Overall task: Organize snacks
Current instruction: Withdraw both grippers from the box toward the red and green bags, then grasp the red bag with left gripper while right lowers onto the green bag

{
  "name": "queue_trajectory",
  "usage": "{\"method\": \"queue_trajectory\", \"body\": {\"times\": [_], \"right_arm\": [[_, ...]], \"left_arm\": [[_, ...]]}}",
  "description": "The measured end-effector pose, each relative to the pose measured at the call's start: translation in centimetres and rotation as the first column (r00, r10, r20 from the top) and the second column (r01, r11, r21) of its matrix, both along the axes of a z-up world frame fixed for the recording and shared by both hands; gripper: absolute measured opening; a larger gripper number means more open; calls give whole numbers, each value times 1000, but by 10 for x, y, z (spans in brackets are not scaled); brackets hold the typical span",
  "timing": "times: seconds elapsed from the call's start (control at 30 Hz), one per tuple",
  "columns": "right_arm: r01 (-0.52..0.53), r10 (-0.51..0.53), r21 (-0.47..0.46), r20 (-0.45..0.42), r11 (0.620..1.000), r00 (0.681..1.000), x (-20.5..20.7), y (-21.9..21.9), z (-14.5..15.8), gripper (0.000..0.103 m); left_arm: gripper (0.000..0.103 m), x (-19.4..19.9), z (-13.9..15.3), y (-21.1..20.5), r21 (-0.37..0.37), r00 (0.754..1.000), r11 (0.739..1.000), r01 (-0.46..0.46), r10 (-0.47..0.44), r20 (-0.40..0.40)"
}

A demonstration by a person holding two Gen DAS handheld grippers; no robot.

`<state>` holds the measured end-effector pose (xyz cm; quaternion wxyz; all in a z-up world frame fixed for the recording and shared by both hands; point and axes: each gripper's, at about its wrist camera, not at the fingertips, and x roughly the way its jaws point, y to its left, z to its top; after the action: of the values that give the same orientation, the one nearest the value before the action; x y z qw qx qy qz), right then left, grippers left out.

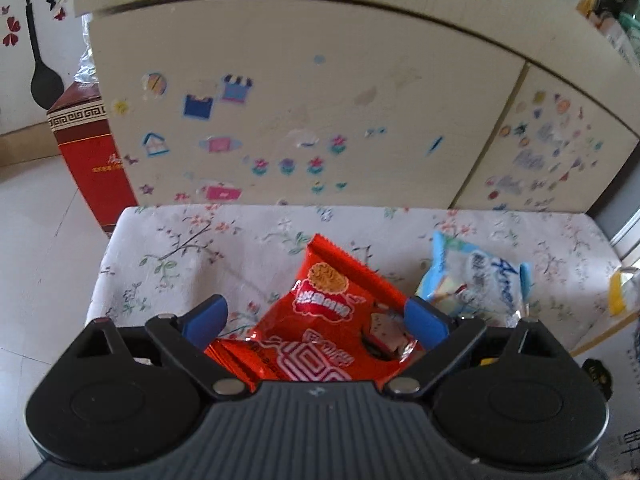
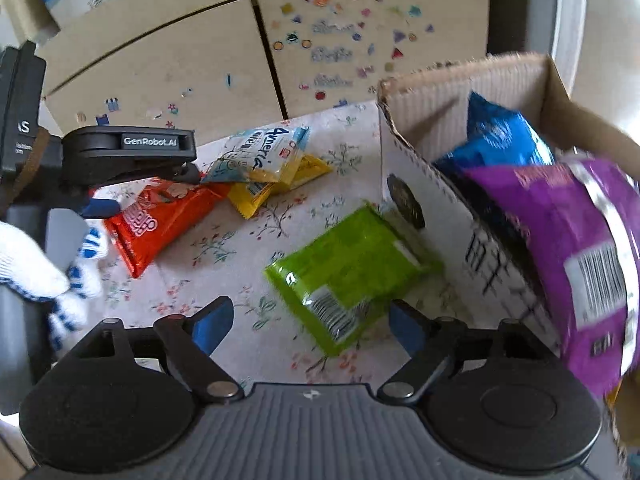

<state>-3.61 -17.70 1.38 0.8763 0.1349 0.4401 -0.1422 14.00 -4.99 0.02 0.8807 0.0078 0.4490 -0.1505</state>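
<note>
My left gripper (image 1: 316, 316) is open, its blue fingers on either side of a red snack packet (image 1: 320, 320) lying on the floral table. The packet also shows in the right wrist view (image 2: 160, 220), with the left gripper (image 2: 120, 184) over it. A light blue packet (image 1: 476, 284) lies to its right, partly on top of yellow packets (image 2: 276, 188). My right gripper (image 2: 312, 320) is open above a green packet (image 2: 344, 268) that lies against a cardboard box (image 2: 440, 208). The box holds a blue bag (image 2: 500, 136) and a purple bag (image 2: 576, 248).
A cream cabinet (image 1: 300, 92) with stickers stands behind the table. A red carton (image 1: 92, 152) stands on the floor at the left. The floral tablecloth (image 2: 224, 264) shows between the packets.
</note>
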Motion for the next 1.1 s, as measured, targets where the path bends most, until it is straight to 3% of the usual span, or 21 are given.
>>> {"method": "queue_trajectory", "body": {"times": [0.27,0.47,0.7,0.9,1.1], "right_arm": [[-133,135,-60,22,989,991,6,10,-4,90],[-261,261,-24,43,965,964,6,19,1,90],[-114,125,-102,101,988,987,5,4,13,89],[-156,168,-162,67,974,983,18,13,2,90],[-215,224,-131,59,968,973,22,15,0,95]], "left_arm": [[96,0,0,20,21,999,1000,0,1,-32],[95,-5,1,35,43,998,999,21,-19,-60],[95,-13,13,42,-10,997,998,66,-66,-29],[95,-16,11,39,-18,993,994,112,-113,-45],[95,-17,10,40,-33,988,989,142,-144,-56]]}}
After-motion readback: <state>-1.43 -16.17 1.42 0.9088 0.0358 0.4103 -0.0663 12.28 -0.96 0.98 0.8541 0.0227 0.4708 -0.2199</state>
